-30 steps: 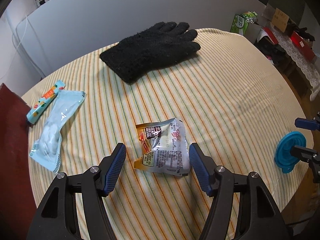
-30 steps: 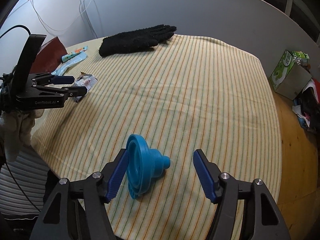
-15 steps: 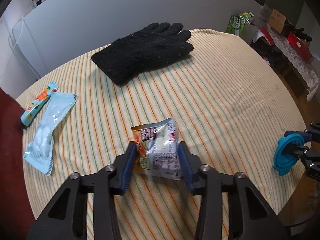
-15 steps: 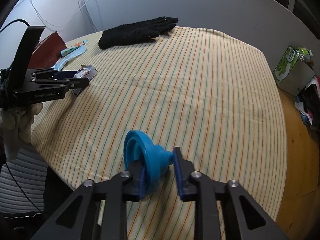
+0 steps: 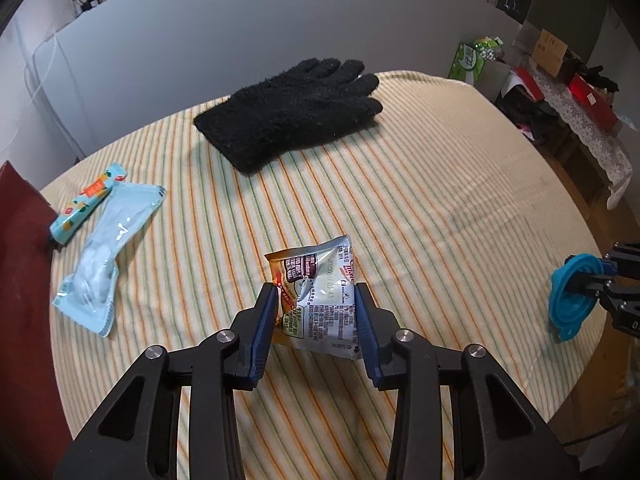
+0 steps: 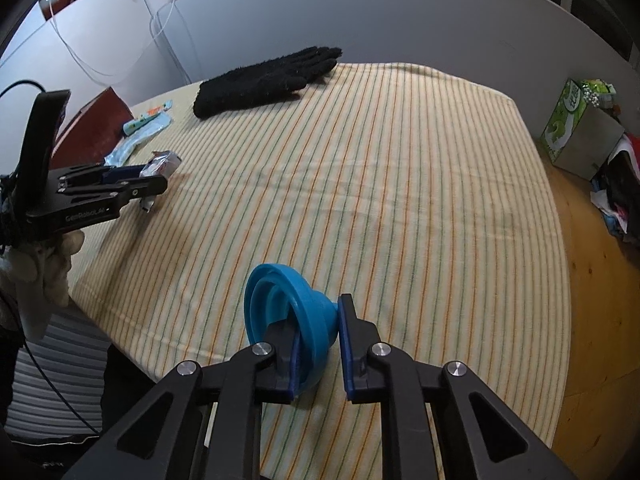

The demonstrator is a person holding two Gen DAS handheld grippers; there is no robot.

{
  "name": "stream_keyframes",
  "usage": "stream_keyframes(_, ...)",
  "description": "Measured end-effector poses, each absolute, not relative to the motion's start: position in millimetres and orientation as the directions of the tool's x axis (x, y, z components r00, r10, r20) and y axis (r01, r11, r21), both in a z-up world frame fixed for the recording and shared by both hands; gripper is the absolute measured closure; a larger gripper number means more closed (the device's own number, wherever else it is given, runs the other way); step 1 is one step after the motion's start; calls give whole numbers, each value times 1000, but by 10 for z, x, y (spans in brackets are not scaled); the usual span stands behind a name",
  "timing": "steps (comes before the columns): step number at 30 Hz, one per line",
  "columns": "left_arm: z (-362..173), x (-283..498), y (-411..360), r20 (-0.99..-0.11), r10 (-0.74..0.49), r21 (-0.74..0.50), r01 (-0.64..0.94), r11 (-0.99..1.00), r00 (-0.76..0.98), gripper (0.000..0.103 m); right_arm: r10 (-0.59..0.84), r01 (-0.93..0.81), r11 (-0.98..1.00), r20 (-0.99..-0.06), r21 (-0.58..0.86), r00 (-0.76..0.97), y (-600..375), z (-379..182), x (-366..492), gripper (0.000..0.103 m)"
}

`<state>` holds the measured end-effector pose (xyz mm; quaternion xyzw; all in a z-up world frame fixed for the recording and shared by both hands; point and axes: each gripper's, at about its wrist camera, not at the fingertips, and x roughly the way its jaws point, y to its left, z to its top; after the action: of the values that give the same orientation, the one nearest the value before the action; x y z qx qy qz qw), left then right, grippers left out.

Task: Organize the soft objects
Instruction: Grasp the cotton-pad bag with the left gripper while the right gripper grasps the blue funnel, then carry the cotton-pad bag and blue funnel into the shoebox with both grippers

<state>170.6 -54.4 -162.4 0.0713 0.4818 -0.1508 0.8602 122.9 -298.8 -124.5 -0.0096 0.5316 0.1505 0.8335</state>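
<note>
Crinkled foil snack packet (image 5: 318,294), ribbed blue silicone funnel (image 6: 286,322), fuzzy black glove (image 5: 292,114)

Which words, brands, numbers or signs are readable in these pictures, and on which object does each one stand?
"GenRobot.AI": side of the black left tongs, white letters, slightly blurred.
"03 43", with more blurred digits before it: printed stamp on the crinkled silver-and-orange foil snack packet.
Other print on the packet: too small to read.
Green-and-white cardboard box: large characters, not legible.
Light blue patterned tube: orange label, unreadable.
Brown cardboard box: marks too small.
</note>
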Motion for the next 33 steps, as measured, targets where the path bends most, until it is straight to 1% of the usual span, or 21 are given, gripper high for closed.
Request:
stream_keyframes(8,-1294,1500,-335,-806,-220,-54,302,952,549,66,293,-281,942,-854,182,429,-2903,-952,1242,89)
stream_keyframes(15,-930,1208,37,-758,-205,-64,242,968,619,66,369,-373,906,-801,198,471,-2517,-585,1390,89)
stream_keyframes(24,-543,763,804,-698,-104,-44,103,994,708,66,470,-510,837,-738,199,484,-1733,-99,1709,89)
stream_keyframes(33,-451,435,1563,-688,73,23,-80,997,722,66,570,-653,729,-710,206,413,-678,187,1974,89)
